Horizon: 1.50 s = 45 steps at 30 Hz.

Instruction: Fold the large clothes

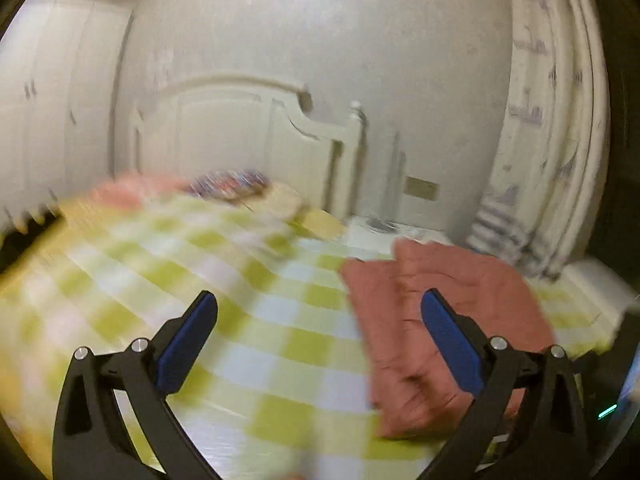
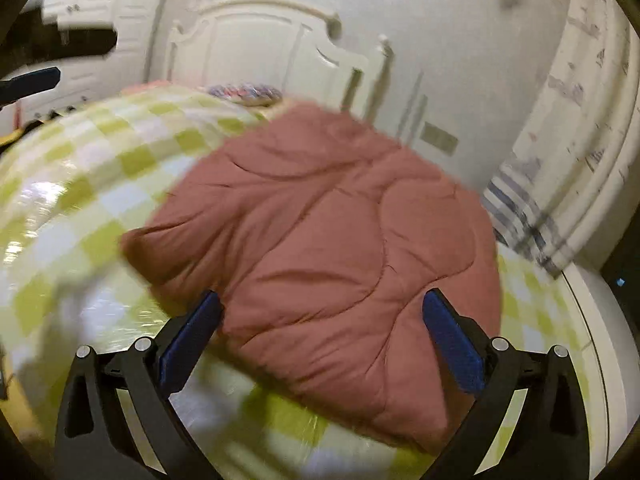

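Both the left hand-held gripper (image 1: 318, 320) and the right hand-held gripper (image 2: 322, 320) are spread wide and empty above the folded pink quilted garment (image 2: 320, 236) near the bed's (image 2: 72, 200) right edge.

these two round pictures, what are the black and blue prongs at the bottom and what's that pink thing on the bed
Each picture comes from a fisheye camera mounted on a hand-held gripper, looking forward along its two fingers. The black prongs with blue pads are those fingers. One view shows the left gripper, the other the right gripper. Both stand open and hold nothing. Ahead lies a bed with a green and white checked cover. On it rests a folded pink quilted garment, probably a padded jacket. The blur comes from motion.
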### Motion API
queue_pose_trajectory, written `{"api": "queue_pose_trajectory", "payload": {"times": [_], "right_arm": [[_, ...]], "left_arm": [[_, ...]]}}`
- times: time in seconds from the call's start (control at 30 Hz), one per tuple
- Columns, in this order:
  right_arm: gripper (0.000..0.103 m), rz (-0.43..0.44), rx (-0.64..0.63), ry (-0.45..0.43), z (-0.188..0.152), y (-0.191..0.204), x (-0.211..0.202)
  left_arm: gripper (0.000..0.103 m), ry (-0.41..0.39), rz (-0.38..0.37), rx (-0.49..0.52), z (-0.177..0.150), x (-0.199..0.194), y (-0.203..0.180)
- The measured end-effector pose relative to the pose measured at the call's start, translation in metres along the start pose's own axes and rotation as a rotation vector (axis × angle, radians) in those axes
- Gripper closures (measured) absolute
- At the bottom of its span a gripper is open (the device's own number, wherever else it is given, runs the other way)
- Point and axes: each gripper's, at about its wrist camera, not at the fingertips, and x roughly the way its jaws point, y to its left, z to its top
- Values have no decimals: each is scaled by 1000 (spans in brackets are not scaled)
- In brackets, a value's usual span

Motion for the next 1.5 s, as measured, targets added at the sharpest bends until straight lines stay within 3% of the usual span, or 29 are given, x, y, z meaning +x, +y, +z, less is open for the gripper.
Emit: {"api": "queue_pose_trajectory", "payload": {"times": [0.13,0.17,0.27,0.33,0.43,0.5,0.57,0.67,0.8,0.97,1.5], "right_arm": [[5,-32,120,-176,6,-31,-74],[5,-48,177,-259,7,-44,-106],[5,-71,277,-417,9,-76,-166],[5,-86,355,-496,4,-93,-197],[5,-128,511,-546,-11,-108,-217],[5,-133,562,-521,-19,-112,-212],[5,-134,557,-453,-25,-109,-199],[5,-130,509,-342,-34,-96,-175],[5,-118,459,-252,-50,-73,-155],[5,-84,437,-185,-59,-50,-135],[5,-91,351,-103,-66,-9,-117]], "left_arm": [[2,-152,131,-19,24,-67,17],[2,-214,154,-20,33,-86,21],[2,-369,164,-6,49,-136,19],[2,-408,117,21,53,-160,9],[2,-366,71,86,44,-164,-13],[2,-293,40,129,32,-153,-28],[2,-165,-6,138,18,-132,-43],[2,29,-2,127,-13,-93,-57],[2,144,-11,143,-45,-71,-64],[2,176,-17,163,-63,-61,-67],[2,189,-8,133,-65,-57,-47]]}}
